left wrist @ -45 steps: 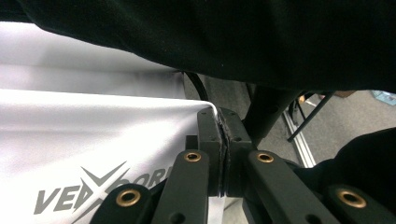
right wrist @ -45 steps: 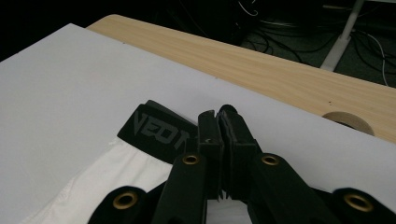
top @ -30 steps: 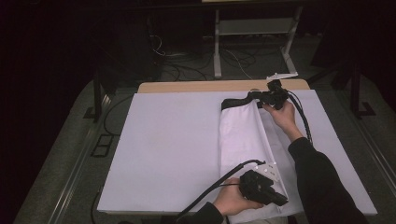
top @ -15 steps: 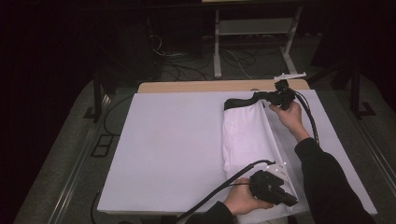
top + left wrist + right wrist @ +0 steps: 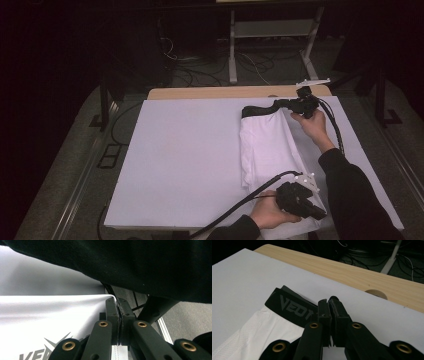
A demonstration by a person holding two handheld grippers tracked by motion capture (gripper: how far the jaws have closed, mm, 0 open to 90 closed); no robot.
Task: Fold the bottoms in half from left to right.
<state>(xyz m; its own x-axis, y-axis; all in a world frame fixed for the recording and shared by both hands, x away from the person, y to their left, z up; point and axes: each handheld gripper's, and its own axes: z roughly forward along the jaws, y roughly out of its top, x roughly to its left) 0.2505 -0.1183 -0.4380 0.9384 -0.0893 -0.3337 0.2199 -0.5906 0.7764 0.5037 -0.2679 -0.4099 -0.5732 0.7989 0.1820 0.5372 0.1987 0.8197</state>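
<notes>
Left gripper (image 5: 320, 214): jaws pinching near hem of white shorts (image 5: 265, 150).
Right gripper (image 5: 277, 106): jaws pinching black waistband (image 5: 292, 307).
Risk: thin fabric slipping out, fold skewing.

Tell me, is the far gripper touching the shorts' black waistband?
Touching: in the right gripper view, the right gripper is pinched shut on the waistband.

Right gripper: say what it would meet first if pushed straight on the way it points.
Probably the bare white sheet just past the right gripper, then the wooden table edge; depth is unclear. The black waistband lies off to its side.
</notes>
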